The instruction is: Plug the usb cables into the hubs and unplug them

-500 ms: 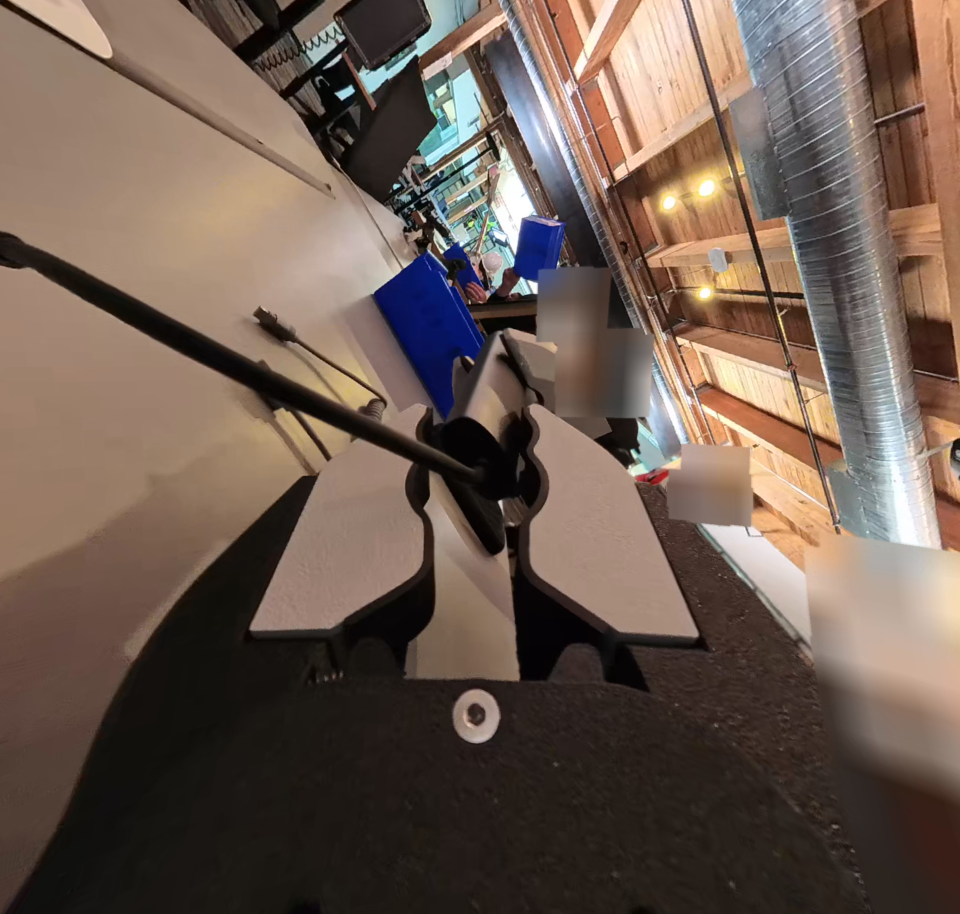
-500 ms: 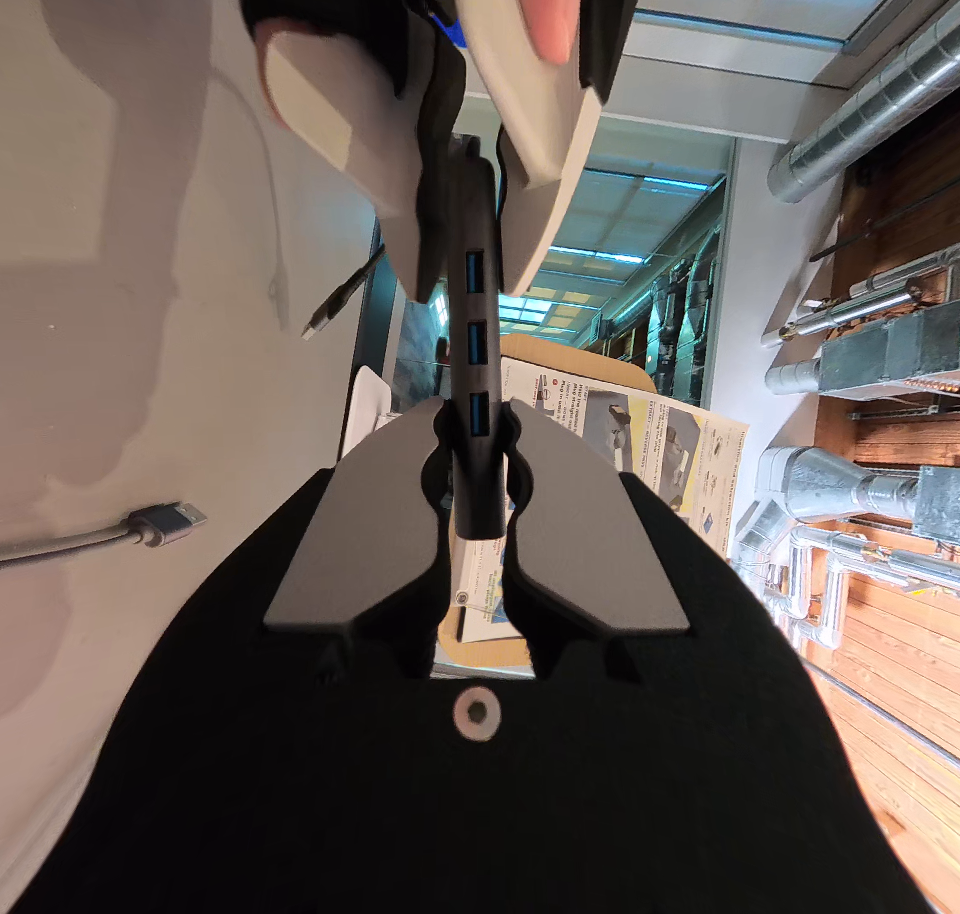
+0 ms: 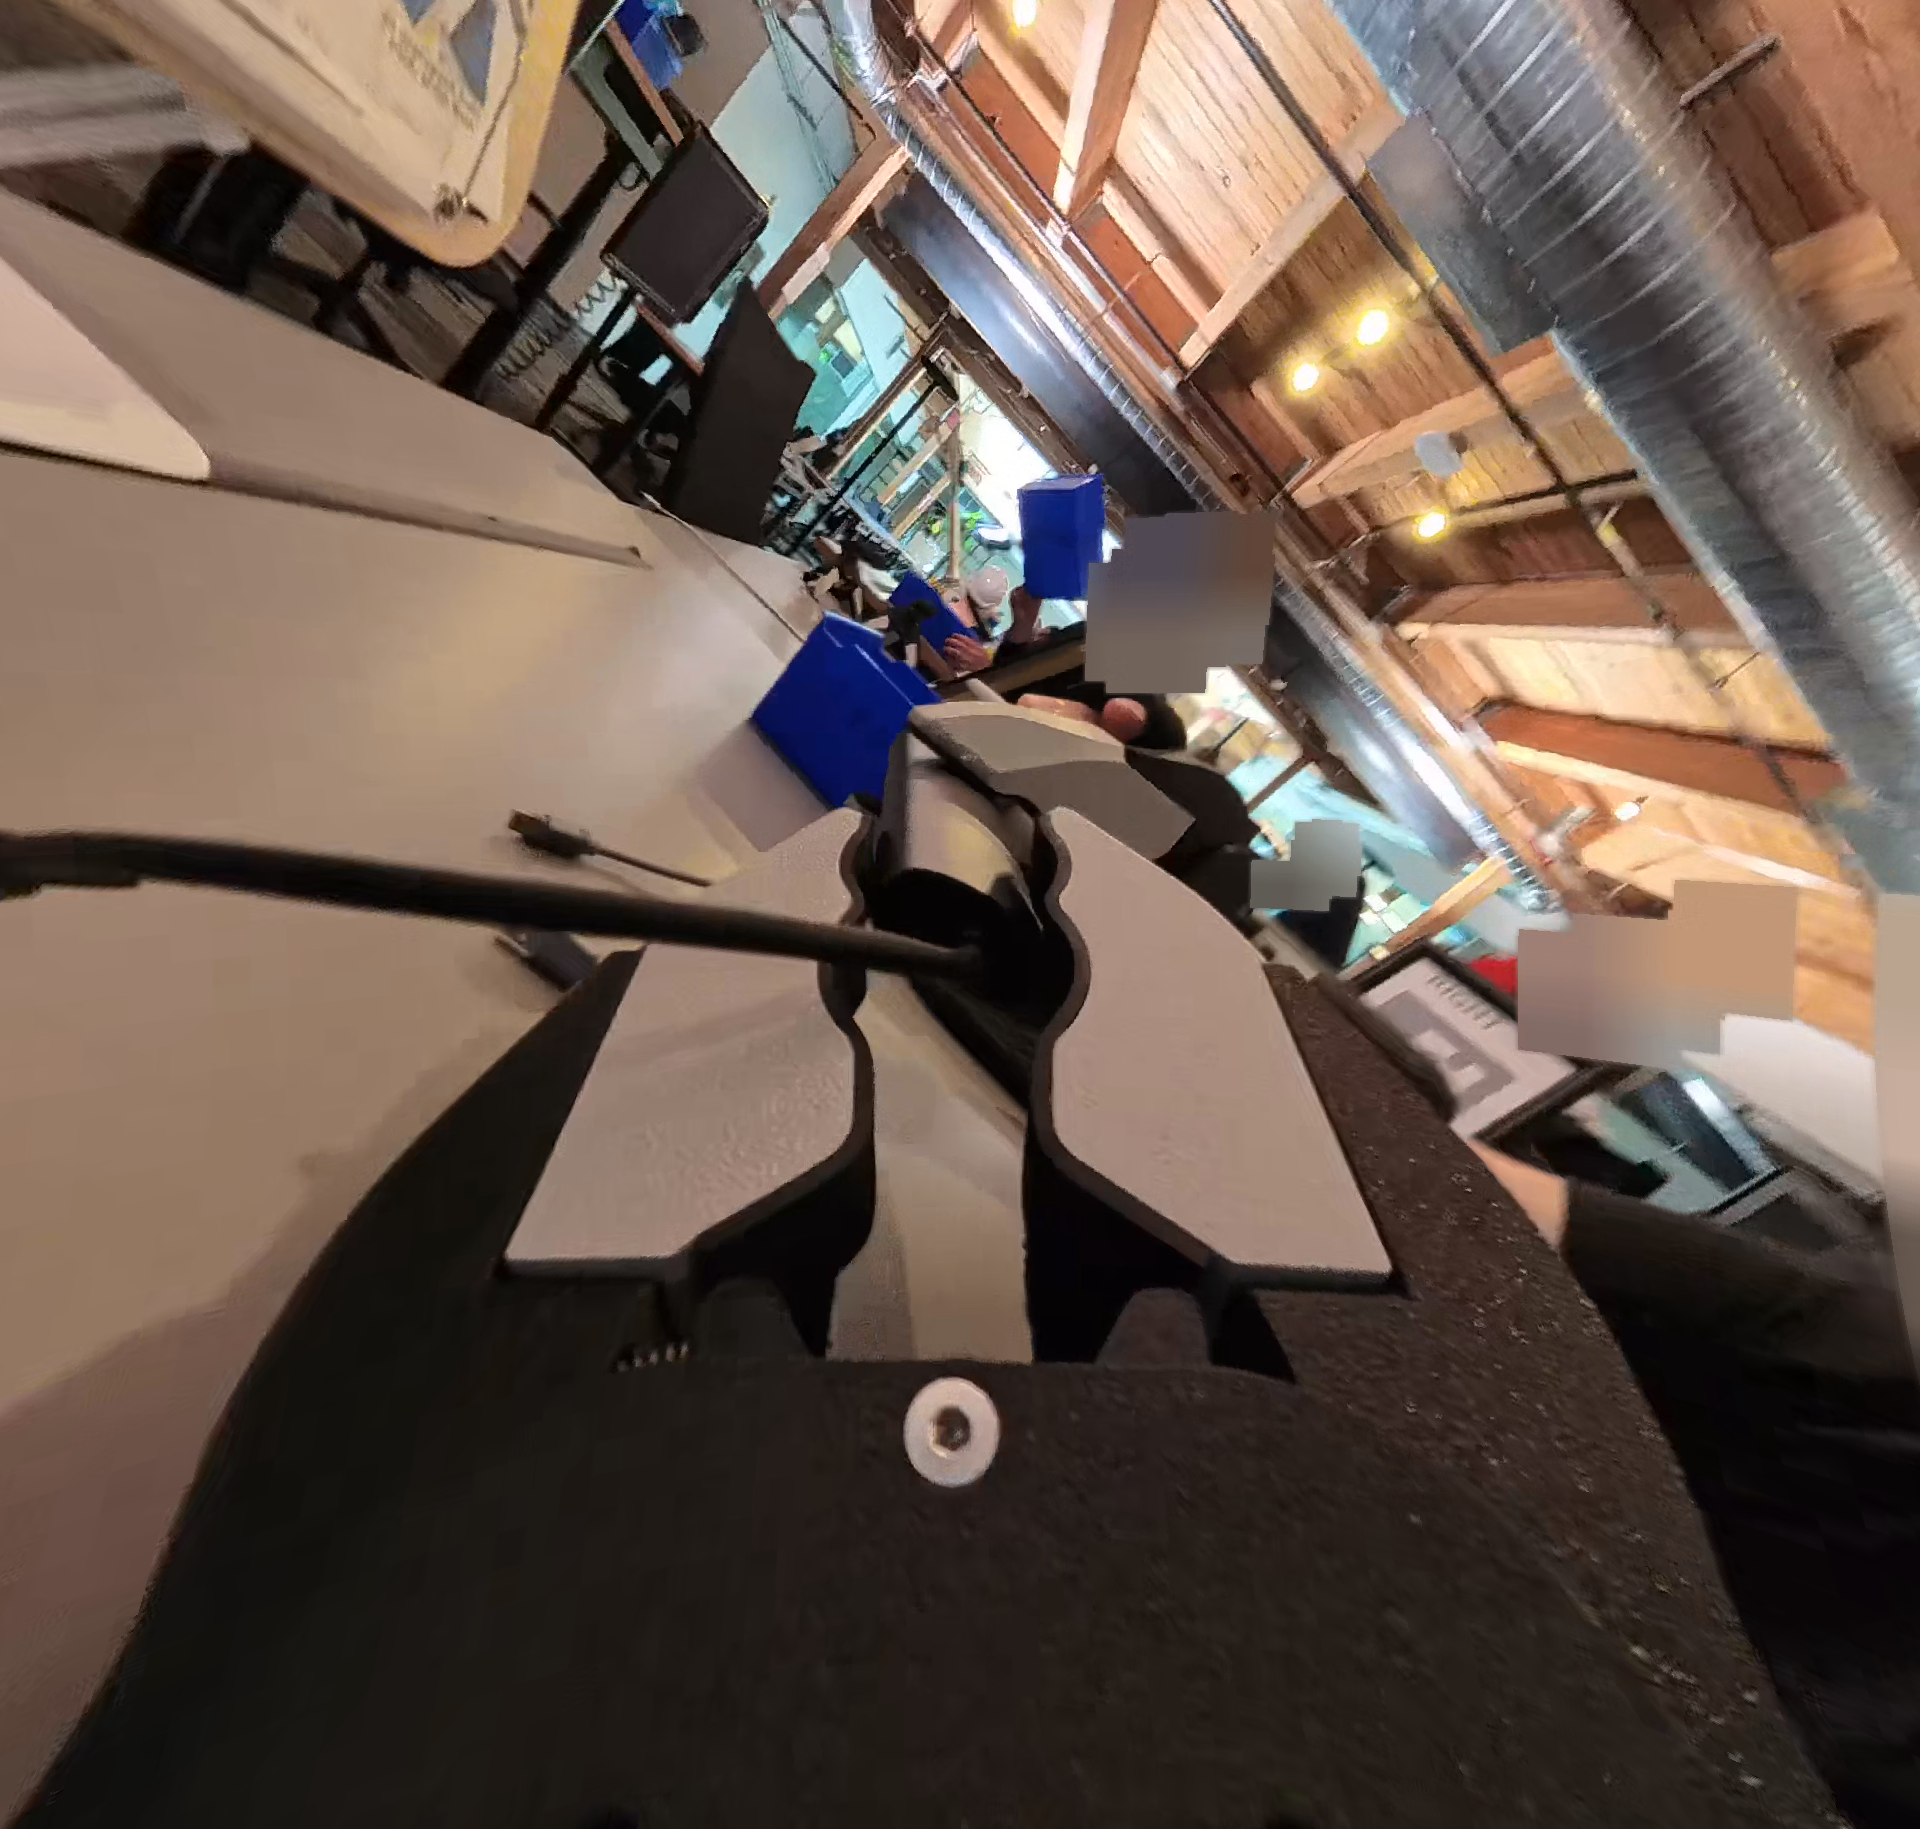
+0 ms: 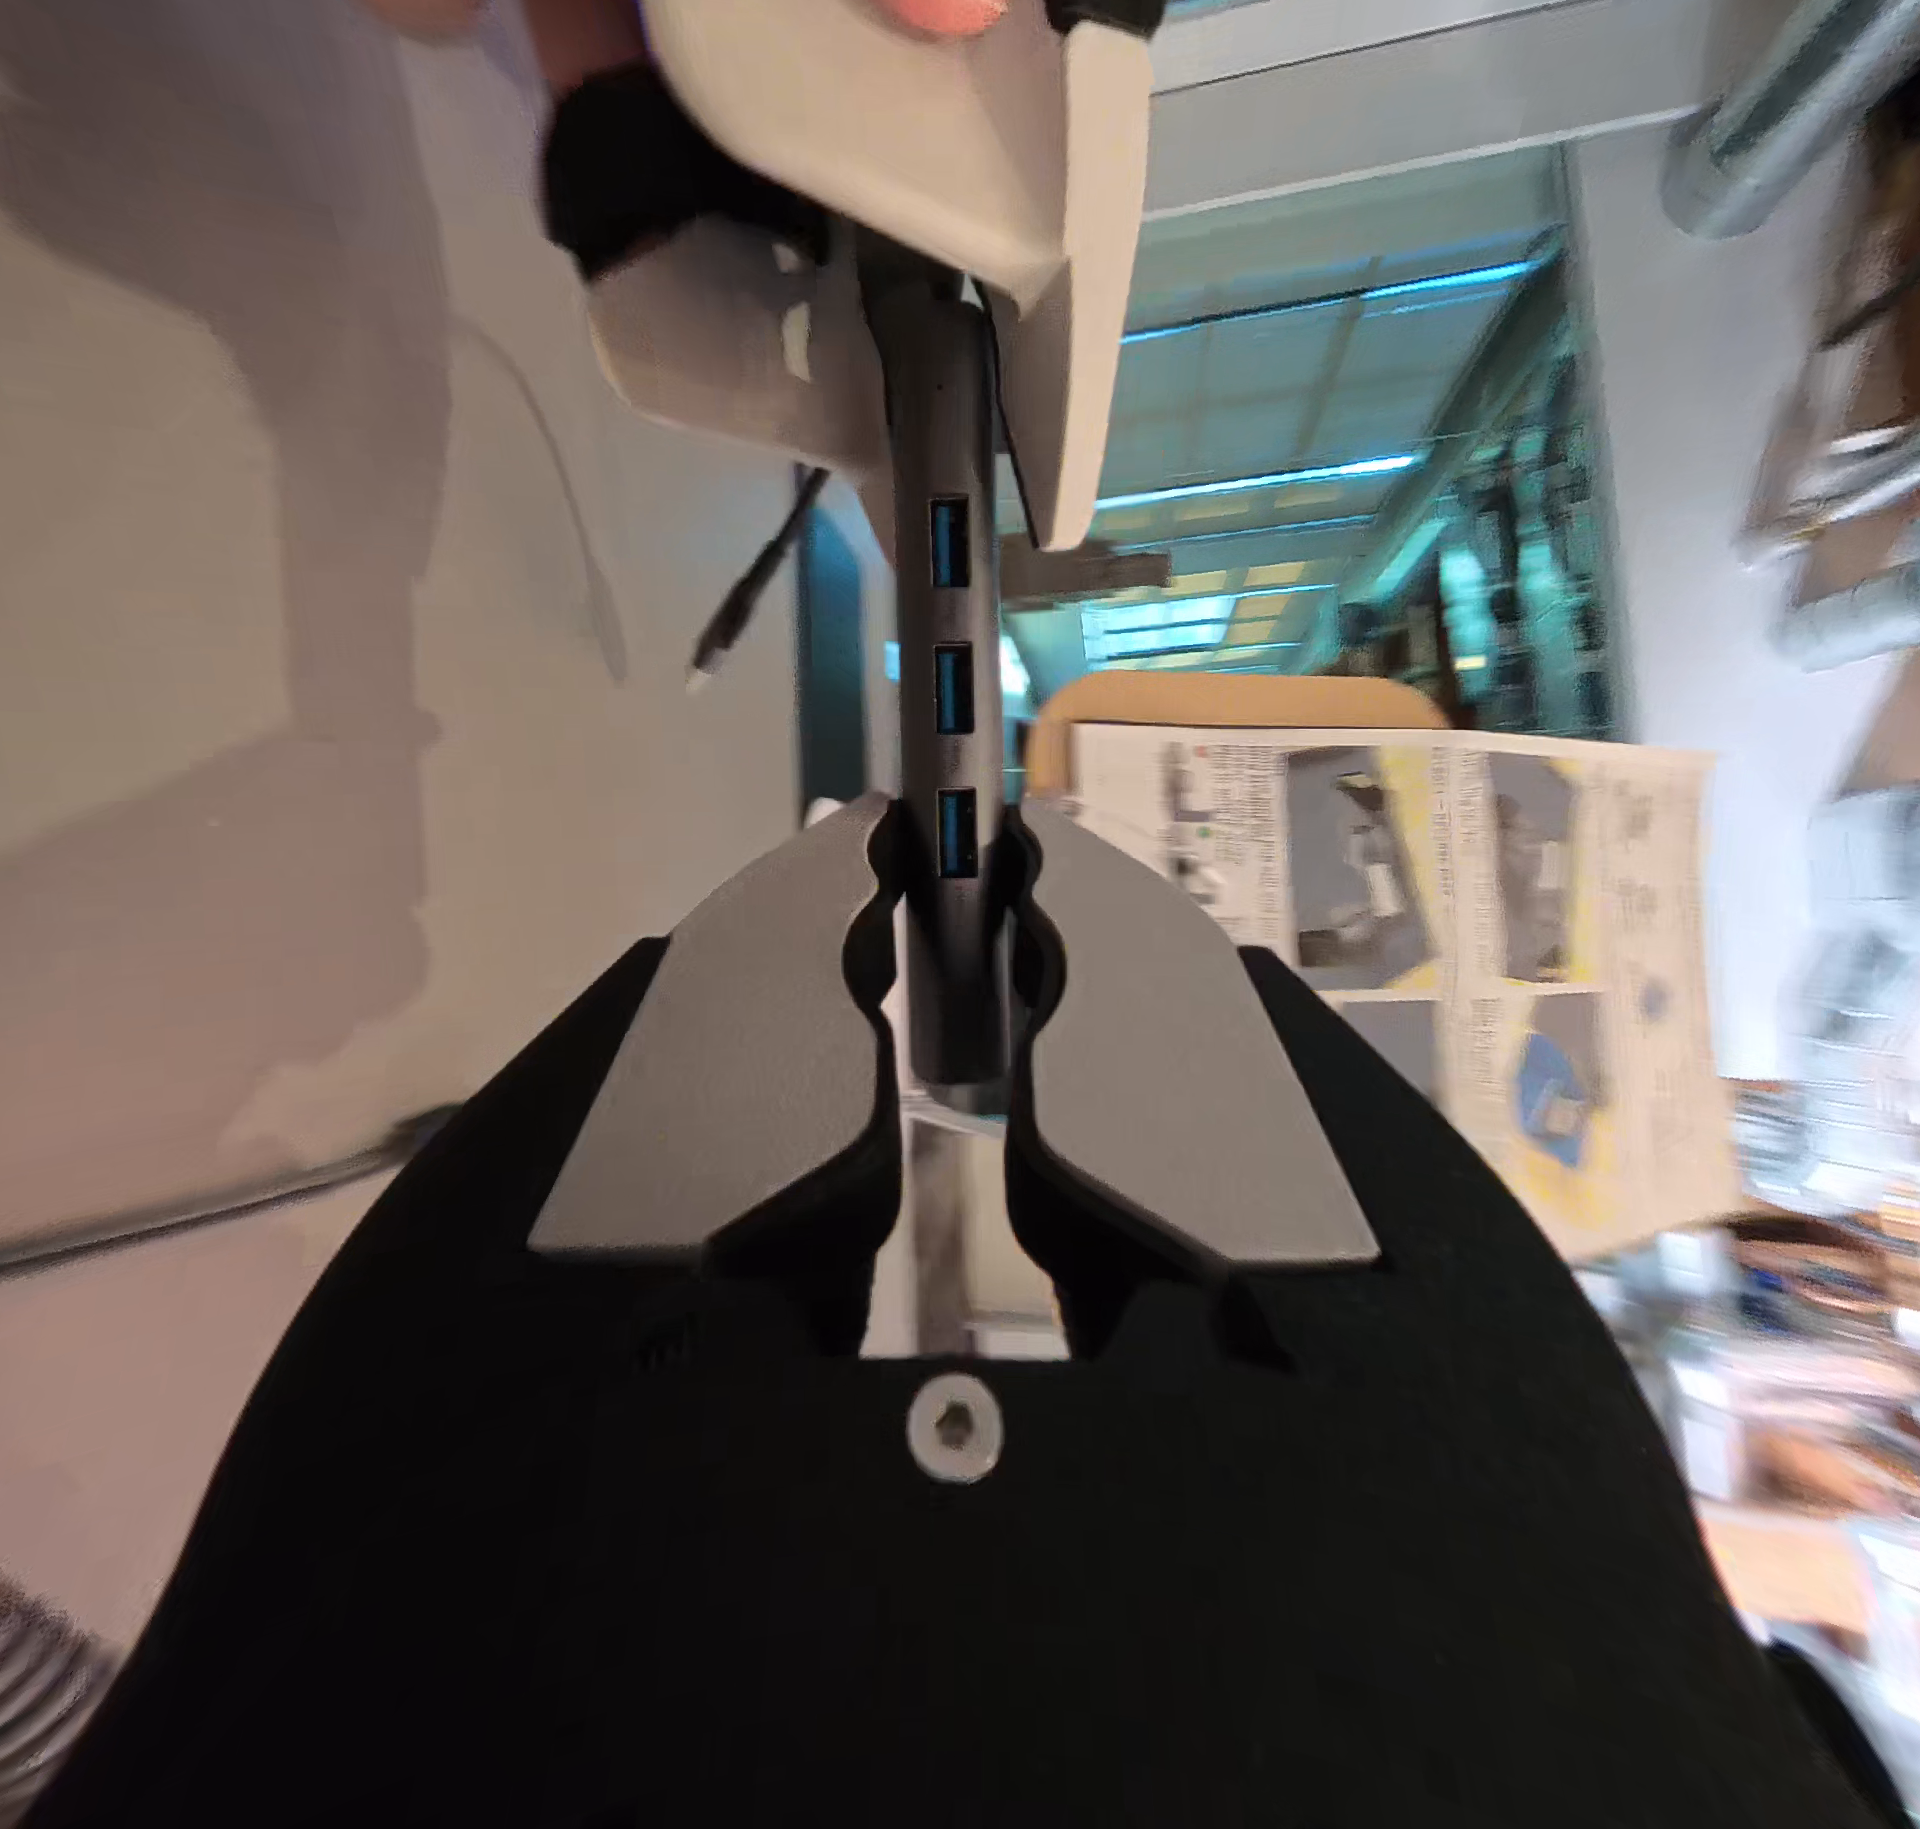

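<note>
My right gripper (image 4: 951, 834) pinches the dark hub (image 4: 951, 740) between its jaws; my left gripper (image 3: 961, 870) clamps its other end.

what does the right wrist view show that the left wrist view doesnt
Only the right wrist view shows the three blue ports down the edge of the slim dark grey usb hub, and the right tool shut on the hub's near end.

Only the left wrist view shows the black hub cable running out to the left from the hub end, and the blue bins behind.

Both show the hub held between both tools, the left tool shut on its cable end, a loose cable plug on the white table.
</note>
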`<state>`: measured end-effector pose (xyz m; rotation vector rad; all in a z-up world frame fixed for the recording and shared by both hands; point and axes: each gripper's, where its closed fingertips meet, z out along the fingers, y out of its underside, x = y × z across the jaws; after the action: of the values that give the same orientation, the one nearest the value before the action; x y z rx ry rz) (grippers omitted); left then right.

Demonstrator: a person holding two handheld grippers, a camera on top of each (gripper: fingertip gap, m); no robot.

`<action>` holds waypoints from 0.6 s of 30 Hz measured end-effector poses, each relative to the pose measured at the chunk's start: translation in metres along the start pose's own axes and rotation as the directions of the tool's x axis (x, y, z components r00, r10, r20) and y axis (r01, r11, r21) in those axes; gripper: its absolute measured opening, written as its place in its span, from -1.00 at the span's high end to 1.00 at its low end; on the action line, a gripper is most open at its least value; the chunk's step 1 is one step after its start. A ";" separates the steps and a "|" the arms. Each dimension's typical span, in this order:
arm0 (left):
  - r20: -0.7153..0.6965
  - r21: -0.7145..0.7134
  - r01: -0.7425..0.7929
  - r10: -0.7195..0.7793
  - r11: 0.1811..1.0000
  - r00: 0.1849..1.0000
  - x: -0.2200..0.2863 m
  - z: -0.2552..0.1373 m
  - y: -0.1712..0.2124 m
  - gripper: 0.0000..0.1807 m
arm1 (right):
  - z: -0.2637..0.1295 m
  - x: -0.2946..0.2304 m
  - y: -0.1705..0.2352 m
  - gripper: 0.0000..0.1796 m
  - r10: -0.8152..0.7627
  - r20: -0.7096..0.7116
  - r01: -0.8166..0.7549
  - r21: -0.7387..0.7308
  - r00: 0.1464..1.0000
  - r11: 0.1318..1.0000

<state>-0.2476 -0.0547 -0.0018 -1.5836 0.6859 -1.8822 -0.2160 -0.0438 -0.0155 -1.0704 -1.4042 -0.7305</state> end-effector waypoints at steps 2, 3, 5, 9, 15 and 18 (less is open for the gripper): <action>0.057 -0.042 -0.144 0.146 0.989 0.988 -0.003 -0.001 0.002 0.60 | 0.000 -0.003 -0.001 0.81 0.083 0.068 -0.084 0.014 0.994 0.996; 0.069 -0.052 -0.203 0.206 0.978 0.976 -0.003 -0.001 0.002 0.56 | -0.001 -0.004 -0.002 0.81 0.117 0.099 -0.120 0.017 0.988 0.993; 0.051 -0.074 -0.289 0.294 0.954 0.955 0.003 -0.001 0.005 0.58 | -0.004 0.001 -0.005 0.81 0.171 0.122 -0.176 0.038 0.978 0.984; 0.071 -0.117 -0.429 0.438 0.896 0.896 0.007 -0.006 0.006 0.57 | -0.010 0.006 -0.004 0.81 0.188 0.166 -0.198 0.043 0.968 0.979; 0.087 -0.132 -0.497 0.510 0.857 0.856 0.013 0.002 0.007 0.32 | -0.019 0.013 -0.008 0.81 0.086 0.121 -0.094 0.060 0.989 0.994; 0.082 -0.108 -0.454 0.463 0.884 0.882 0.012 0.007 0.008 0.24 | -0.022 0.010 -0.017 0.81 -0.006 0.081 0.000 0.080 0.997 0.997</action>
<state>-0.2419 -0.0689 0.0022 -1.4032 1.0065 -1.4256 -0.2221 -0.0681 0.0001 -1.0460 -1.4925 -0.6335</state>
